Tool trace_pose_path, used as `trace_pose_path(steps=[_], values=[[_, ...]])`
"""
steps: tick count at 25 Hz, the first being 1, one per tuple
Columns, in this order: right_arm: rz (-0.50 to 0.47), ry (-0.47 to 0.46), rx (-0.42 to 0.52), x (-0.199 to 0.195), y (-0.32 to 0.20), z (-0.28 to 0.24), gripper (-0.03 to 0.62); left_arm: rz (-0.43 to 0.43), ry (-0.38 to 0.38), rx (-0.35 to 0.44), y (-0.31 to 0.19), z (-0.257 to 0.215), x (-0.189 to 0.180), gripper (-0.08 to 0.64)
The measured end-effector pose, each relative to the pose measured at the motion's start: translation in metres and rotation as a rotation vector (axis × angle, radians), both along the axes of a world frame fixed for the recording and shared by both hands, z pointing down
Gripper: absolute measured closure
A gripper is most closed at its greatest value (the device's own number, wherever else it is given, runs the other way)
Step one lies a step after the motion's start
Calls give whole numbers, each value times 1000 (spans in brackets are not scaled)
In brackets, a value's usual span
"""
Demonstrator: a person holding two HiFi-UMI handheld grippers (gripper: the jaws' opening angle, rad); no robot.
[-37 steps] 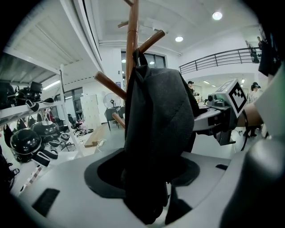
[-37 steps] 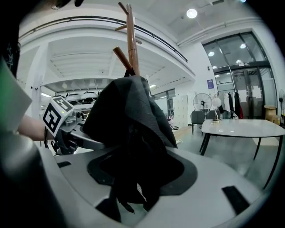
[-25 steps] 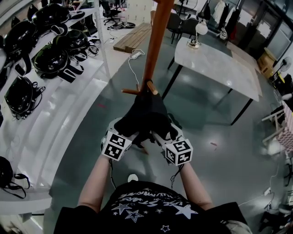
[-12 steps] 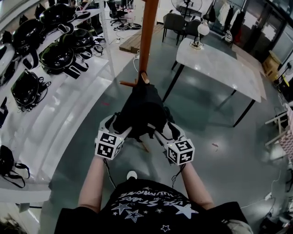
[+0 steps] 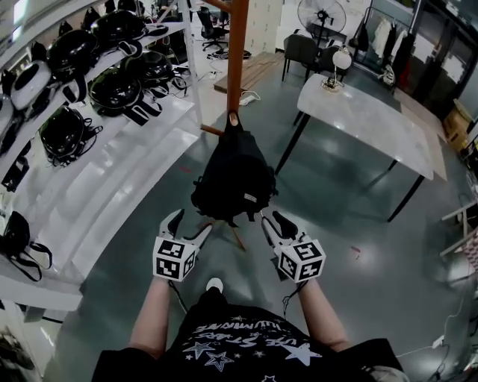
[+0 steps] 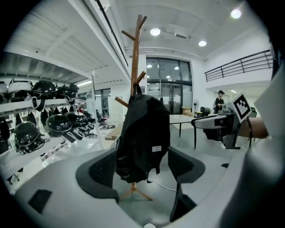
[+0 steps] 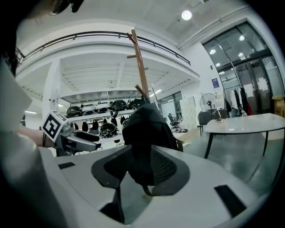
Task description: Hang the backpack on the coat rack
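One backpack [image 5: 231, 175] hangs by its top loop from a low peg of the single wooden rack [image 5: 237, 52], its body dangling against the pole above the rack's splayed feet. Two grippers are in view, both near the bag's lower end but apart from it, and neither touches it. The left gripper [image 5: 193, 221] has its two jaws standing wide apart with nothing held; in the left gripper view the bag shows beyond the gap, clear of the pads. The right gripper [image 5: 275, 218] has its two jaws closing, narrower than the left pair; the bag again shows only beyond them, and no pad presses on it. Each gripper carries one marker cube. To the left, stepped white shelves [image 5: 112, 171] hold at least six black helmets [image 5: 112, 89]. To the right stands one white table [image 5: 373, 127] with one lamp [image 5: 340, 63] on it, and one fan [image 5: 317, 15] stands behind it.
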State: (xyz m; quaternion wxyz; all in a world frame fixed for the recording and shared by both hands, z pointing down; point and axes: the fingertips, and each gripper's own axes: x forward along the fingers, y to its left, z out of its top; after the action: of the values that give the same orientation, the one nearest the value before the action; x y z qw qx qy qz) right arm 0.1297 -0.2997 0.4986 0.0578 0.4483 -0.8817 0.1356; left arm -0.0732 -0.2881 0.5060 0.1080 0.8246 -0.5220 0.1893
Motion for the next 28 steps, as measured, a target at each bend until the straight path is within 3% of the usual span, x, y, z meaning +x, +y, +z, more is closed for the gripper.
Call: trace_pose_path(steps=[4, 9, 12, 17, 23, 28], values=[[2, -49, -8, 11, 28, 7, 561, -39, 15, -35, 45, 10, 1, 192], [-50, -62, -16, 14, 55, 18, 580, -57, 43, -43, 84, 14, 15, 211], [-97, -43, -7, 6, 66, 16, 581, -62, 41, -34, 97, 11, 16, 367], [-130, 6, 24, -7, 79, 15, 581, -57, 71, -33, 113, 13, 12, 524], [-87, 1, 48, -22, 92, 9, 582, -73, 69, -21, 133, 14, -12, 543], [-57, 15, 64, -36, 129, -10, 582, -95, 80, -33, 185, 8, -41, 545]])
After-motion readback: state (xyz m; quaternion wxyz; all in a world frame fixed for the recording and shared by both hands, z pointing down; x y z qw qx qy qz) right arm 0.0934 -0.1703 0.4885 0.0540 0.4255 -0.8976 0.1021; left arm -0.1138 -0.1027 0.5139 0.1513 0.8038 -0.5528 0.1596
